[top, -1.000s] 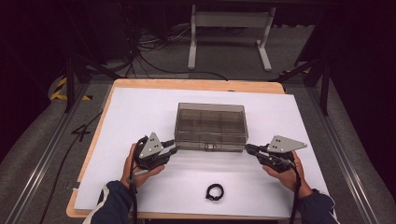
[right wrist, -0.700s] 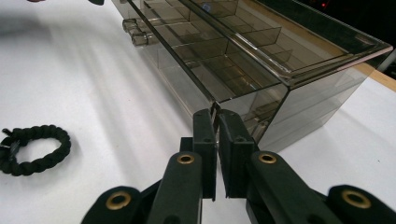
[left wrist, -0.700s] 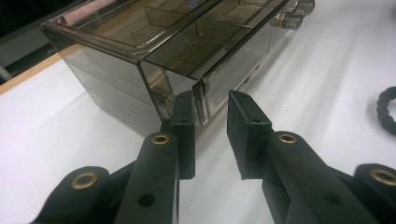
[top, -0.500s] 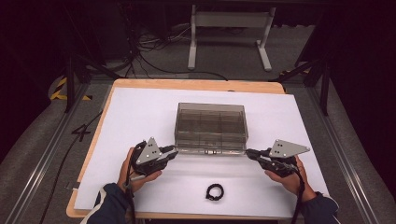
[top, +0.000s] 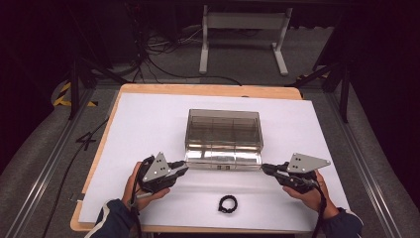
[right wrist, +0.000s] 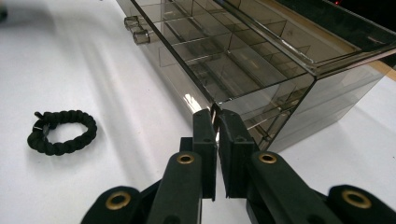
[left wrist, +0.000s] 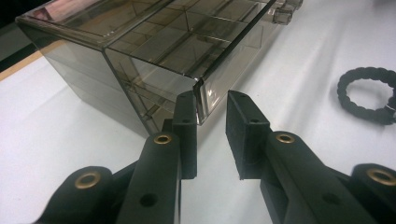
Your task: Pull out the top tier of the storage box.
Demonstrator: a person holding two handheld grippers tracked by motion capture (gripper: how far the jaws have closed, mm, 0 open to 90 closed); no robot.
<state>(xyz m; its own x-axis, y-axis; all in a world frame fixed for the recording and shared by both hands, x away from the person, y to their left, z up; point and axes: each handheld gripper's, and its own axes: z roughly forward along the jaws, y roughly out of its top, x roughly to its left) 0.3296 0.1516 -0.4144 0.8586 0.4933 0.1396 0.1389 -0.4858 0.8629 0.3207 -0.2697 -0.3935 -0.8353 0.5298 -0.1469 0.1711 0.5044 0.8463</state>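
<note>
A smoky clear plastic box (top: 223,130) with divided drawers stands mid-table. Its bottom drawer (top: 223,159) juts out toward me, and several empty compartments (right wrist: 224,60) show inside. My left gripper (top: 184,169) is at the drawer's left front corner. In the left gripper view it (left wrist: 211,98) is open, its jaws standing either side of the front panel's edge (left wrist: 203,95). My right gripper (top: 264,169) is at the right front corner. In the right gripper view it (right wrist: 215,114) is shut on the thin front panel.
A black braided bracelet (top: 228,204) lies on the white table cover (top: 148,124) near the front edge, between my hands; it is also in the gripper views (left wrist: 369,95) (right wrist: 63,133). Two small knobs (right wrist: 136,29) stick out of the drawer front.
Both grippers have drawn back toward me, and the drawer's front has come out of the box with them.
</note>
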